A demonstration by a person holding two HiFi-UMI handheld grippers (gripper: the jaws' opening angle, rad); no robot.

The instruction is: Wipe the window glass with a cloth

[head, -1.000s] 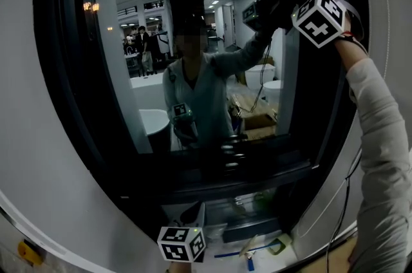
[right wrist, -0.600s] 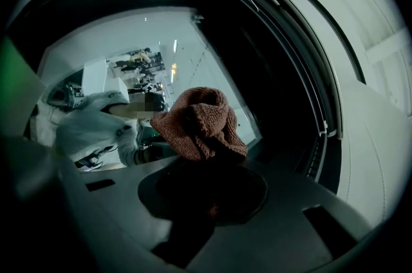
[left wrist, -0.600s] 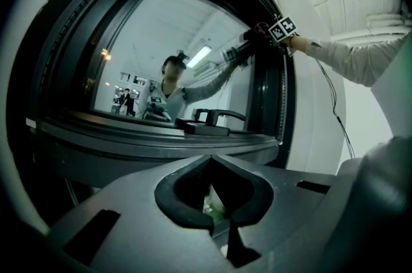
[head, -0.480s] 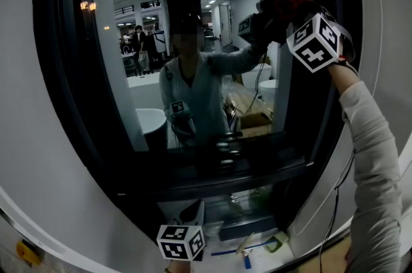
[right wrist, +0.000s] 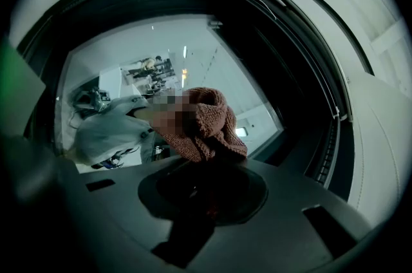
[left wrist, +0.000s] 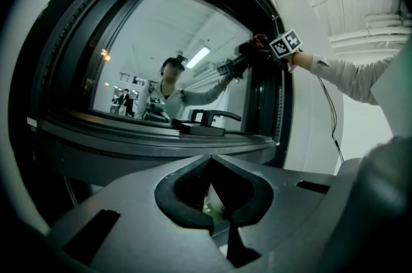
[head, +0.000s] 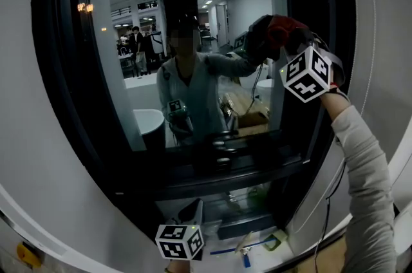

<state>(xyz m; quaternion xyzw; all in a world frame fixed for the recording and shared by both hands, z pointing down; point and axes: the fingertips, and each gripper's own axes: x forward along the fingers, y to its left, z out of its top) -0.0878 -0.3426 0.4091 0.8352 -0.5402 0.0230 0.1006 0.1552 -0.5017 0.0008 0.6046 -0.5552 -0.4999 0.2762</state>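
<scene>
Window glass: the pane point(head: 138, 65) stood upright in a dark frame point(head: 71, 104). It mirrored the lit room and the person point(head: 193, 94) holding the grippers.
Cloth: a bunched reddish knitted cloth point(head: 281, 28) lay against the glass by the frame's right upright, above mid-height. In the right gripper view the cloth point(right wrist: 207, 125) bulged out past the jaw tips toward the pane point(right wrist: 129, 65).
Right gripper: the right gripper point(head: 291, 46) was raised on an outstretched arm in a pale sleeve point(head: 367, 181). Its marker cube faced the camera. In its own view the right gripper point(right wrist: 209, 178) had its jaws clamped on the lower part of the cloth.
Left gripper: the left gripper point(head: 192, 214) hung low under the sill, well apart from the cloth, with its marker cube at the bottom edge of the head view. In its own view the left gripper point(left wrist: 220, 210) had its pads pressed together at the tips with nothing between them. It pointed up at the sill and the window handle point(left wrist: 212, 116).
Change over the last second: the right gripper and the cloth had come down the right edge of the glass from near the top corner. The raised arm's reflection had dropped with them.
Unchanged: the left gripper had stayed in nearly the same spot below the sill.
Below the window: a few small things lay on a pale worktop point(head: 290, 255), too dim to name.
</scene>
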